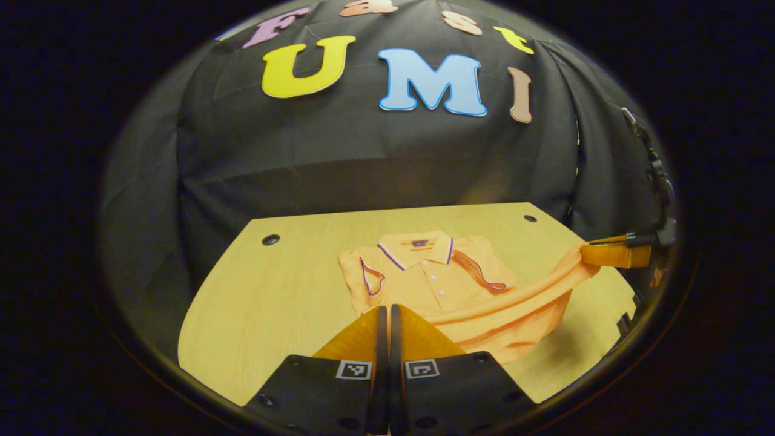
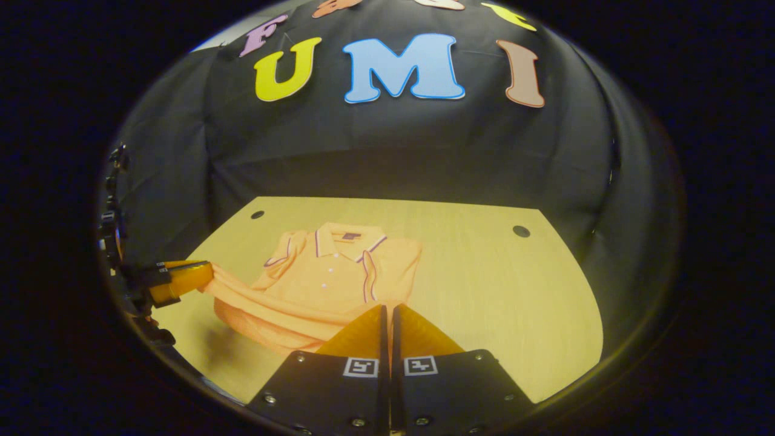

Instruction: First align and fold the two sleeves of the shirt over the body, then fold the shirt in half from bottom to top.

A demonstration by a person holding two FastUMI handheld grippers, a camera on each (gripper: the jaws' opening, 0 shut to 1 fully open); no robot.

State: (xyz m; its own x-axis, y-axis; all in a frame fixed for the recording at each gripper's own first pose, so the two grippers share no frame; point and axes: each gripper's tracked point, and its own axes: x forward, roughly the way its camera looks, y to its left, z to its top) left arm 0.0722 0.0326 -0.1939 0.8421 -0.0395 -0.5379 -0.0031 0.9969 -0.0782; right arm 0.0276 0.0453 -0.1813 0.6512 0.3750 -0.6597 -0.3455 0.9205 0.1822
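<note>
On the light wooden table (image 1: 266, 297), sleeves already folded, the orange polo shirt (image 1: 436, 278) is pinched at its hem corners by left gripper (image 1: 387, 312) & right gripper (image 2: 387, 312), both clamped, w/ hem best kept level & taut.

One orange polo shirt (image 1: 436, 278) lies on one wooden table (image 1: 272, 290), with two sleeves folded over its body. Two grippers hold its hem: left gripper (image 1: 389, 312), right gripper (image 2: 387, 310). Two round holes mark the tabletop.
</note>
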